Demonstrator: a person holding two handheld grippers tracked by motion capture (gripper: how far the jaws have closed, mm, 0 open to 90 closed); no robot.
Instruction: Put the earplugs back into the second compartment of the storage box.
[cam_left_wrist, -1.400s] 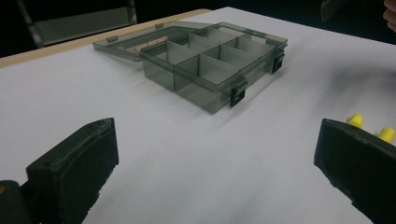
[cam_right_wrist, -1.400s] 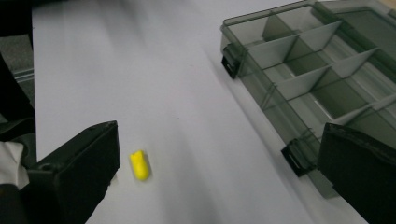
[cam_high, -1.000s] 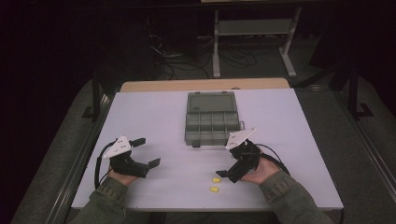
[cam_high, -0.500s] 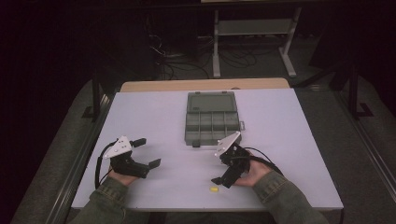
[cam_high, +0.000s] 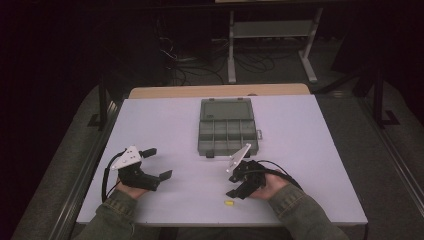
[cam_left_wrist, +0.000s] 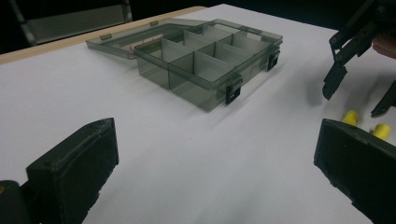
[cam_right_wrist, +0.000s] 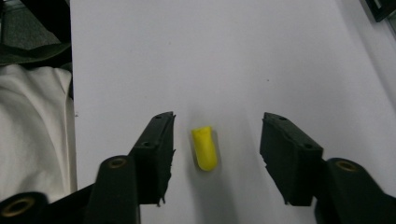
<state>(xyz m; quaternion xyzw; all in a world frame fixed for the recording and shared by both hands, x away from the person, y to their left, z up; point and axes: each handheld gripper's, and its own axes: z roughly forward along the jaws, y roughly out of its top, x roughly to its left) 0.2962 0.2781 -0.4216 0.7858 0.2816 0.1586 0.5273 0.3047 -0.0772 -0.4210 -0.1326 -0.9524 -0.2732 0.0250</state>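
Right tool — lower, astride earplug

The right gripper now sits nearer the person and lower on the bench, tilted down, its jaws spread either side of one yellow piece. In the high view only the nearer yellow piece shows uncovered.
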